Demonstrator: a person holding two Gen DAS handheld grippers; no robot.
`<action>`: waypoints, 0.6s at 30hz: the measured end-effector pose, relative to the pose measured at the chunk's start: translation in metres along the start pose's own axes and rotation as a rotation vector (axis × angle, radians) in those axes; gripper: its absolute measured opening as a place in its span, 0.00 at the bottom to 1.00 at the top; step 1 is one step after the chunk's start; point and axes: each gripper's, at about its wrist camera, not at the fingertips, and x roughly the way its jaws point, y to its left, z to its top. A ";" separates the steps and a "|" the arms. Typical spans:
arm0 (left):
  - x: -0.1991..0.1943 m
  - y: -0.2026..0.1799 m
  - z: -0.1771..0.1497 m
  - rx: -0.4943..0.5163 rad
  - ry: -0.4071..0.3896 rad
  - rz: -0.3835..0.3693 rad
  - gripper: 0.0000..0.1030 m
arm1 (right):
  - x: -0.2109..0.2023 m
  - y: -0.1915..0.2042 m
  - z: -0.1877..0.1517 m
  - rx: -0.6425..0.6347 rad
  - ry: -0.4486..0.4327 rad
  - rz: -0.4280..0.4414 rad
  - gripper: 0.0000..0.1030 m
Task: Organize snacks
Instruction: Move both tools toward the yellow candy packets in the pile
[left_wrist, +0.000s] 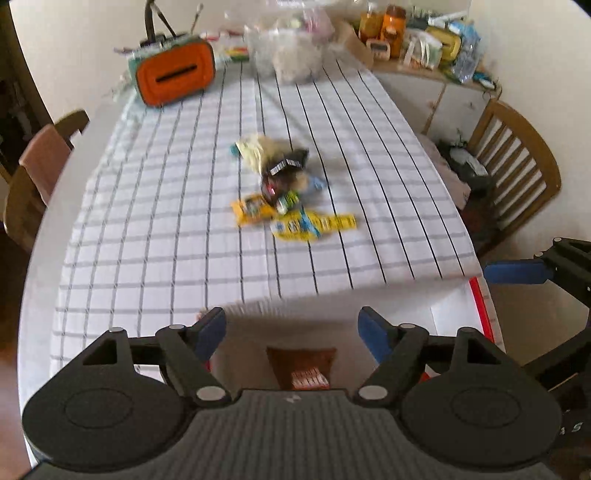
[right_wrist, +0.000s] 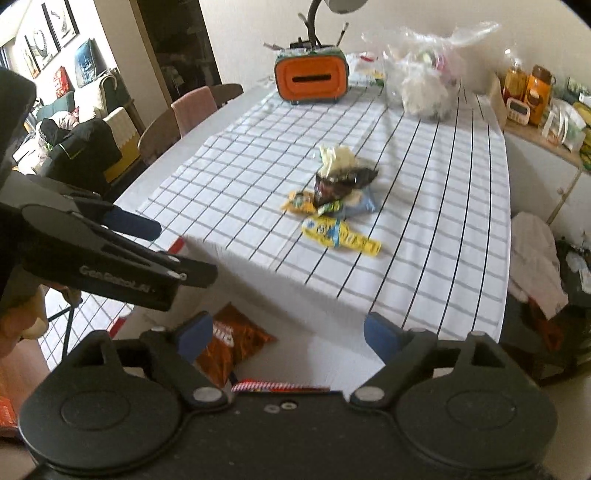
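Observation:
A pile of snack packets lies mid-table on the checked cloth: yellow packets, a dark one, a pale one and a blue one. It also shows in the right wrist view. A white box with a red edge stands at the near table edge, holding an orange-brown snack bag, which also shows in the left wrist view. My left gripper is open and empty above the box. My right gripper is open and empty above the box too. Each gripper shows in the other's view, the right and the left.
An orange tissue holder and a clear plastic bag stand at the far end. A side cabinet with jars is at the right. Wooden chairs stand at the right and the left.

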 end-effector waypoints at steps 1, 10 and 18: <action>-0.002 0.003 0.002 -0.001 -0.013 0.000 0.77 | 0.000 0.000 0.003 -0.002 -0.007 0.002 0.86; 0.004 0.038 0.038 -0.060 -0.072 0.022 0.81 | 0.005 -0.012 0.039 -0.009 -0.092 0.017 0.98; 0.040 0.065 0.080 -0.060 -0.029 0.050 0.81 | 0.037 -0.028 0.073 -0.034 -0.068 0.036 0.98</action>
